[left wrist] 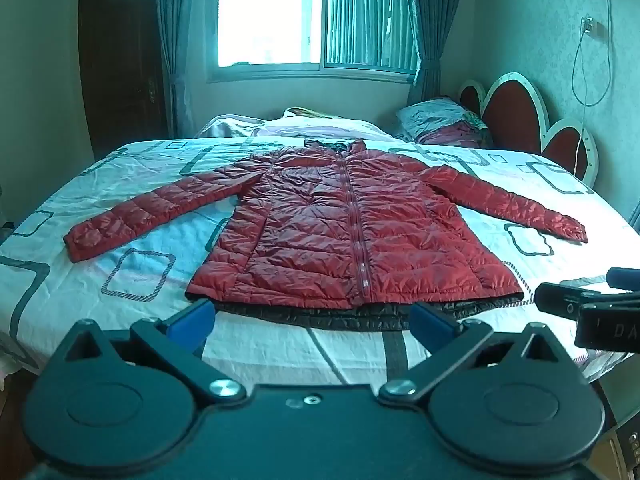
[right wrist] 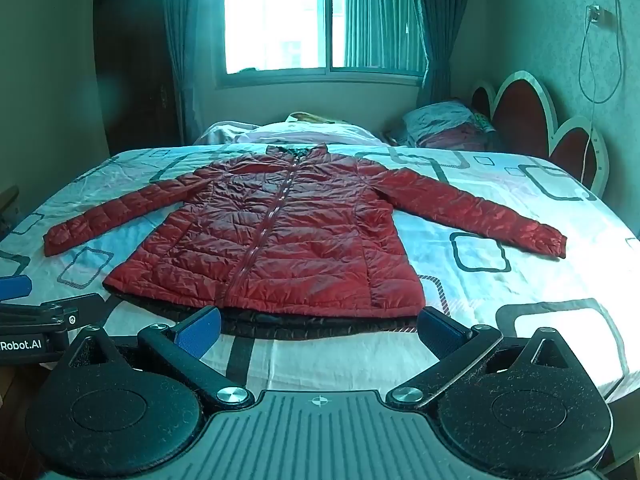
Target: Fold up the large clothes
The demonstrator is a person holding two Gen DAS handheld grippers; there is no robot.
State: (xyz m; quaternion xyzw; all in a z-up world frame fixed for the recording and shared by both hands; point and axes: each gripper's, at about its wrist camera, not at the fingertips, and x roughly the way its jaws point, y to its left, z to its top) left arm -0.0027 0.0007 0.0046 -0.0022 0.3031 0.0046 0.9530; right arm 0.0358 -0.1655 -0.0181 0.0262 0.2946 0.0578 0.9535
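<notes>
Red jacket [left wrist: 344, 232] lies flat, sleeves spread; both grippers' jaws wide, empty, before its hem.

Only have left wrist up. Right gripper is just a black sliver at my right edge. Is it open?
Observer: Yes. The right wrist view shows the right gripper wide open, with nothing between its blue pads.
Operator: Where is it relative to the jacket?
Observer: Centred on the near hem of the red jacket, with the zip running up between the pads. I cannot tell whether they touch the fabric.
Operator: Does my gripper show there?
Observer: Only the side of the left gripper, at that view's left edge, with a white Robot.AI label on it.
</notes>
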